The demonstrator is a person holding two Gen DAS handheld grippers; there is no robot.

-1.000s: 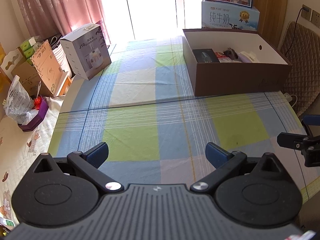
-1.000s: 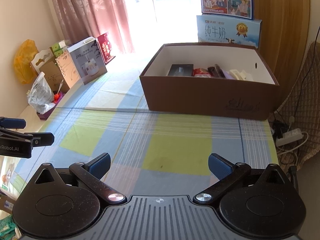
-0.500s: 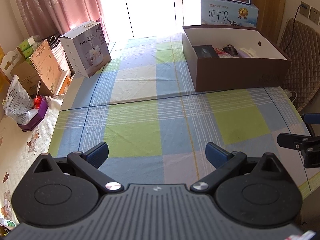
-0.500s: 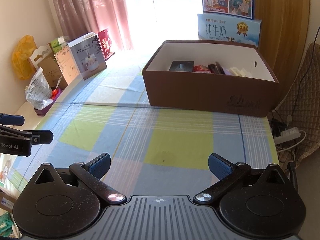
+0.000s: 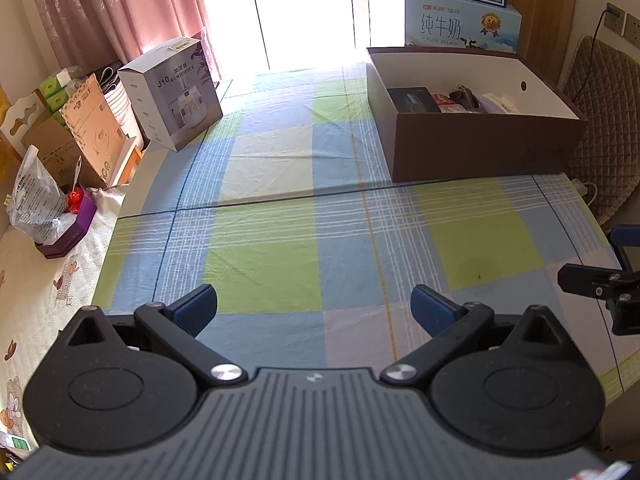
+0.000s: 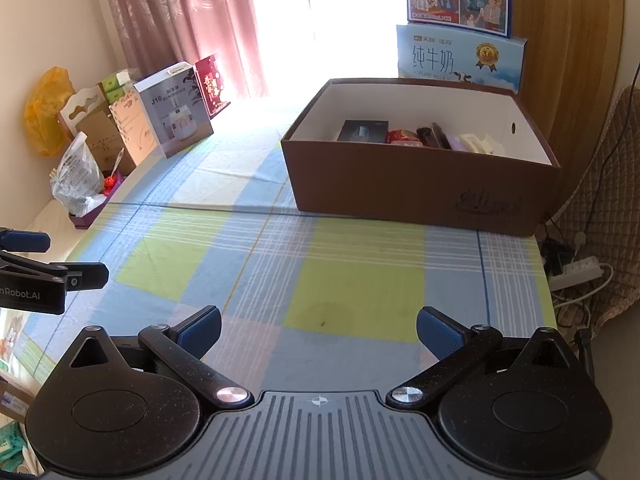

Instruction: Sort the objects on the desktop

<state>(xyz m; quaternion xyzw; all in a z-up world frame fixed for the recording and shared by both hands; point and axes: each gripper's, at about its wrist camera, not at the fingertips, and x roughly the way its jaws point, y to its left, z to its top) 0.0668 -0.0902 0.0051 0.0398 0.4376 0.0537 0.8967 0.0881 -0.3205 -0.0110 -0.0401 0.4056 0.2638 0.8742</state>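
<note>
A brown cardboard box (image 5: 476, 148) (image 6: 420, 184) stands at the far right of the checked tablecloth (image 5: 280, 240) (image 6: 340, 264). Inside it lie a black box (image 5: 412, 100) (image 6: 362, 131), a red packet (image 6: 404, 136), a dark item and a white item (image 6: 480, 144). My left gripper (image 5: 314, 308) hovers open over the near part of the cloth, nothing between its fingers. My right gripper (image 6: 318, 328) is open and empty too, facing the box. Each gripper shows at the edge of the other's view.
A grey humidifier carton (image 5: 172, 92) (image 6: 174, 108) stands at the far left table edge. Cardboard boxes, a plastic bag (image 5: 32, 200) and a purple tray sit left of the table. A milk carton (image 5: 460, 26) is behind the brown box; a padded chair (image 5: 600, 120) and power strip (image 6: 576, 270) lie right.
Both grippers have drawn back slightly from the box and stayed open. Nothing on the table has moved.
</note>
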